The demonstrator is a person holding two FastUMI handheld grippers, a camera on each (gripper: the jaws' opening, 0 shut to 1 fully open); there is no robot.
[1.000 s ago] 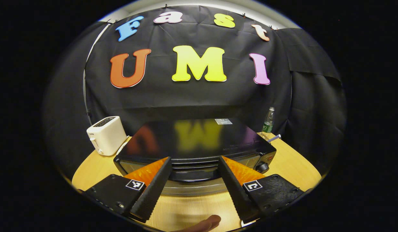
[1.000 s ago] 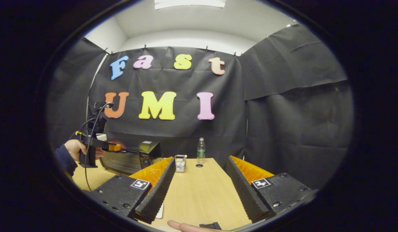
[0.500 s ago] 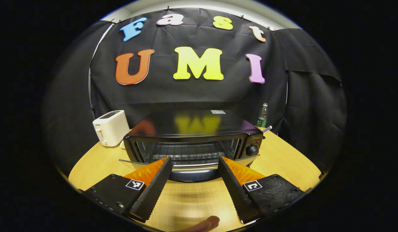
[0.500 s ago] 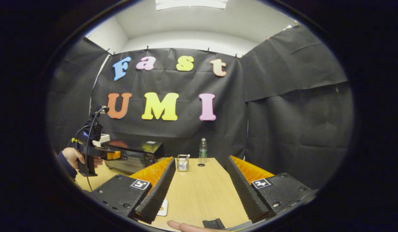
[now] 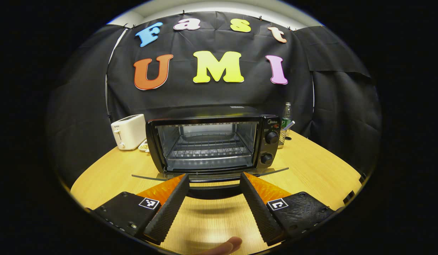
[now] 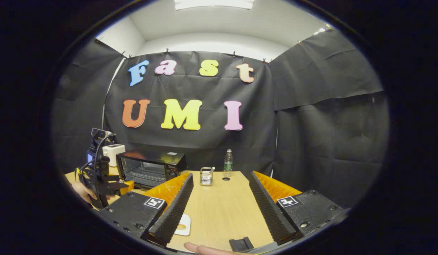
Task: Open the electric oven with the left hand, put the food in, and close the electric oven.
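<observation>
Black oven on table, door dropped open

On the table, a toaster stands left of the oven, a bottle apparently behind-right.

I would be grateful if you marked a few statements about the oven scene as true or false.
1. The oven door is folded down open. True.
2. Food already lies on the rack. False: the rack is bare.
3. The left gripper is open, its fingers apart at the door's handle. True.
4. The toaster stands on the oven's knob side. False: it stands on the opposite side.
5. The right gripper holds the bottle. False: it is open and empty.
</observation>
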